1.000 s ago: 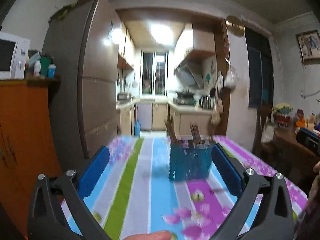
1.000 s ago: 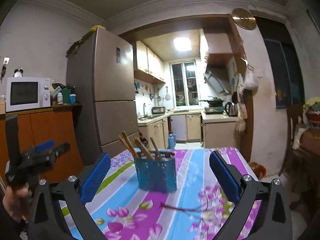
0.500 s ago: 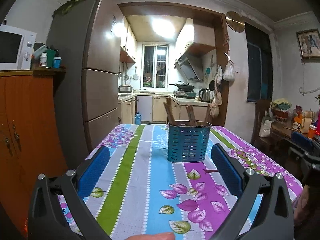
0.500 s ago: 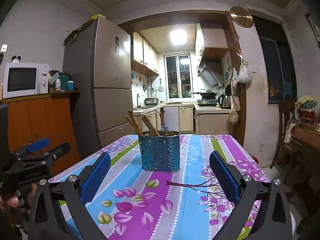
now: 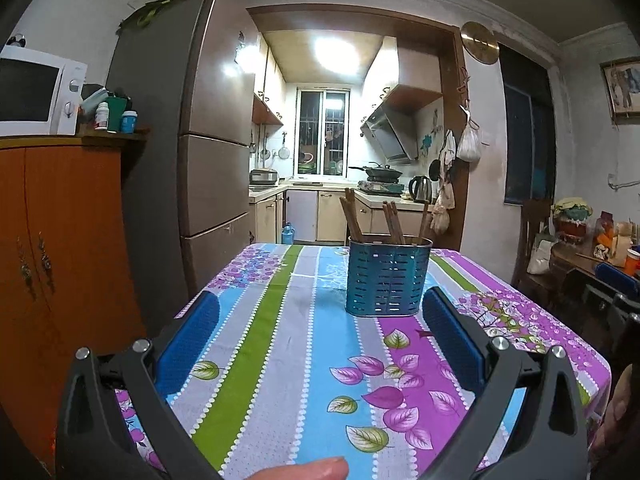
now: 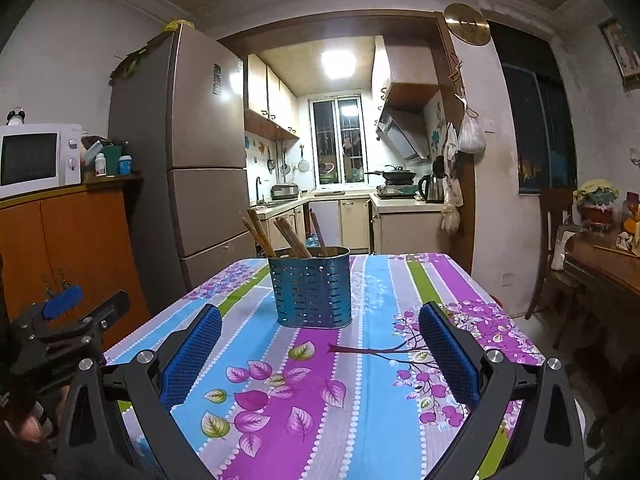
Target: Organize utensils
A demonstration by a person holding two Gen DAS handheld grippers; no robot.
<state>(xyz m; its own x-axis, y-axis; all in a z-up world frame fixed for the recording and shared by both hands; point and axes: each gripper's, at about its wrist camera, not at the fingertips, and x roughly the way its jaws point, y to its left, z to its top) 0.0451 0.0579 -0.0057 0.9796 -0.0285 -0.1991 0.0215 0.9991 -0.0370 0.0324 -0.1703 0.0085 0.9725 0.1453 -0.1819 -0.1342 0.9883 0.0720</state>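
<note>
The utensil holder [image 5: 389, 276] (blue, perforated metal) stands upright on the table [image 5: 280, 360], toward its far end. Several wooden chopsticks [image 5: 352, 216] lean inside it. One loose chopstick [image 6: 372, 349] lies flat on the tablecloth, near the holder on its right. The left tool [image 5: 320, 312] is spread wide and empty. The right tool [image 6: 320, 322] is likewise wide and empty, above the near table edge.

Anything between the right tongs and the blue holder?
Only a single chopstick flat on the tablecloth, between the right tongs and holder; right wrist view.
</note>
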